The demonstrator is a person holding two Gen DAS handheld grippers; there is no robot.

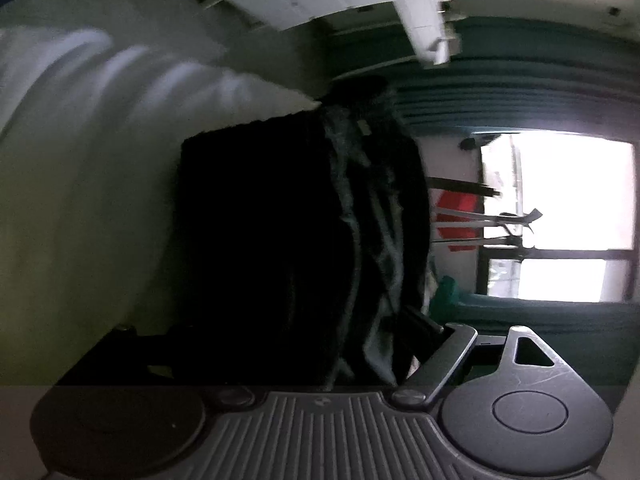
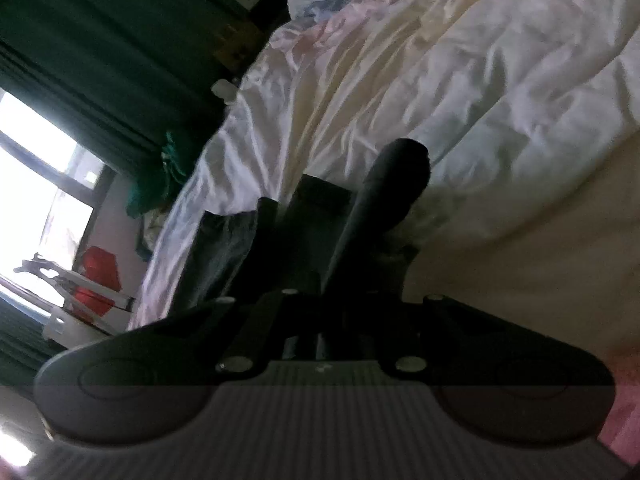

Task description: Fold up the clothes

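Dark garment [image 1: 304,240] close before the left claw [image 1: 280,344]; open sheet [image 1: 80,160] beside it.

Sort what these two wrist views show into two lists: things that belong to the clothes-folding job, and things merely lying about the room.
Part of the job:
- dark garment
- right gripper, shut on the dark garment
- left gripper, open

Just lying about:
- white duvet
- green curtains
- red box
- green cloth

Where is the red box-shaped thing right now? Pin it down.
The red box-shaped thing is low at the left edge of the right wrist view, below the bright window and beside the rumpled white bedding.
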